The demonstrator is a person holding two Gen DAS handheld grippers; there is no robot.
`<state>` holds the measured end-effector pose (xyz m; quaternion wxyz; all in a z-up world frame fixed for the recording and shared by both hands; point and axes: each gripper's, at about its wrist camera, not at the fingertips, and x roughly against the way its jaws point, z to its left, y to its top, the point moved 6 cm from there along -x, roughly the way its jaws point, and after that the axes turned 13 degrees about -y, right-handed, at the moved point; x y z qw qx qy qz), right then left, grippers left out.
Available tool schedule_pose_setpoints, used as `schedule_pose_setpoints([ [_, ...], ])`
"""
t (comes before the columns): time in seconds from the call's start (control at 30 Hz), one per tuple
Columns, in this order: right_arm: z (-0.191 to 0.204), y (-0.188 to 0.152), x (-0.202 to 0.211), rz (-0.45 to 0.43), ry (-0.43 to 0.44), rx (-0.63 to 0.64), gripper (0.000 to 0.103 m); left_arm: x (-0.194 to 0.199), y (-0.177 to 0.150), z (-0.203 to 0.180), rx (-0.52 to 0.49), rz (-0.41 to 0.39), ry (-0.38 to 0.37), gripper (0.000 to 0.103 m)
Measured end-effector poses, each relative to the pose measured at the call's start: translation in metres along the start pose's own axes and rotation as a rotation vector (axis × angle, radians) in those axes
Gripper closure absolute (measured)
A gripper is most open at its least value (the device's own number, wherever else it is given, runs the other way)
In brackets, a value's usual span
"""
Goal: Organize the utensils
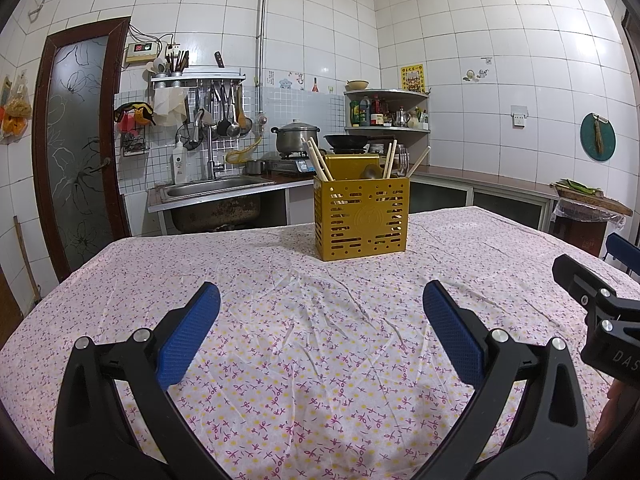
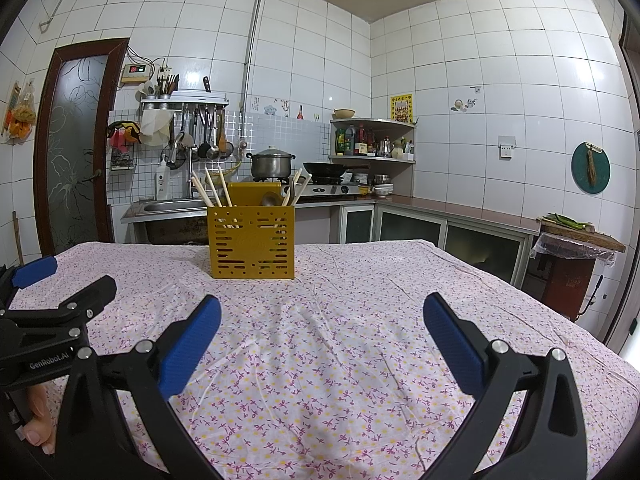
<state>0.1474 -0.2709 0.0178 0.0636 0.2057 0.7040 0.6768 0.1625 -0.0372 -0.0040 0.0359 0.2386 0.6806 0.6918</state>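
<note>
A yellow slotted holder (image 1: 362, 218) stands upright toward the far side of the worktop (image 1: 304, 320), on its flowered cloth, with chopsticks (image 1: 318, 160), a fork (image 1: 403, 160) and a ladle (image 1: 371, 171) sticking up out of it. The left gripper (image 1: 320, 328) and right gripper (image 2: 322, 332) hover near the front edge, well apart from the holder, fingers spread wide and empty.

I see a mustard-yellow utensil holder (image 1: 362, 218) with slotted perforations, pale wooden chopsticks (image 1: 318, 160) inside. The table (image 2: 360, 320) wears white cloth with purple and yellow flowers. My tongs (image 1: 320, 300) are black with blue pads (image 1: 188, 336).
</note>
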Motion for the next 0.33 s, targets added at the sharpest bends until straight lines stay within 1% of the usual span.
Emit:
schedule_pose_setpoints([
  [0.33, 0.0007, 0.0006, 0.0004, 0.001, 0.0, 0.001, 0.004, 0.0017, 0.0011, 0.0017, 0.004, 0.006, 0.01, 0.005],
])
